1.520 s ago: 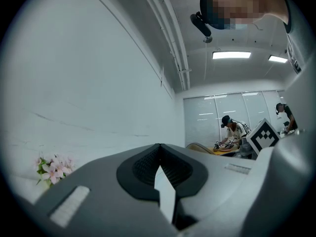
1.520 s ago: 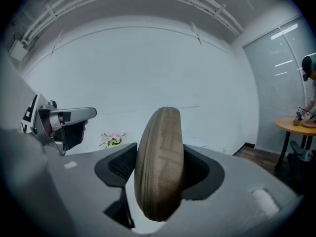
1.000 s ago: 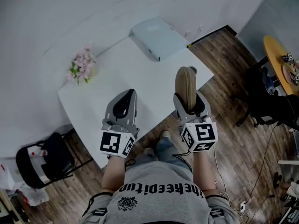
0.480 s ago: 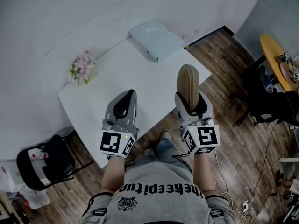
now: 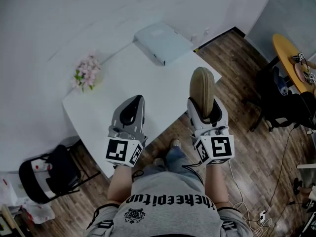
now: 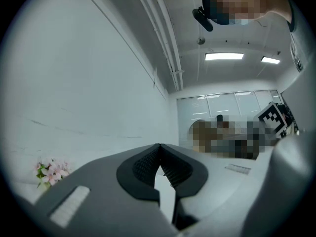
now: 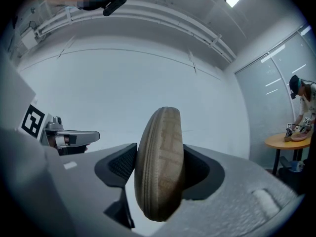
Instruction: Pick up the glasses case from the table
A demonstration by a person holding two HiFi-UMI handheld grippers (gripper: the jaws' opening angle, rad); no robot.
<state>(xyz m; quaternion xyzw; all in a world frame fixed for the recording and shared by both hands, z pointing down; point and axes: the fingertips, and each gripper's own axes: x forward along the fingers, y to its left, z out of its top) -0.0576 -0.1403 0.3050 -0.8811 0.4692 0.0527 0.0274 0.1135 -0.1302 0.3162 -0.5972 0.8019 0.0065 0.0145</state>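
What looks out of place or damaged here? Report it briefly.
Nothing stands out. The glasses case is clamped on edge in the right gripper, off the table, with no visible damage. The left gripper is shut and empty. The pale box and the flowers sit at the table's far side, nothing spilled.

Curved black print across the grey shirt (image 5: 170, 195) — seemingly "thekeepitup"
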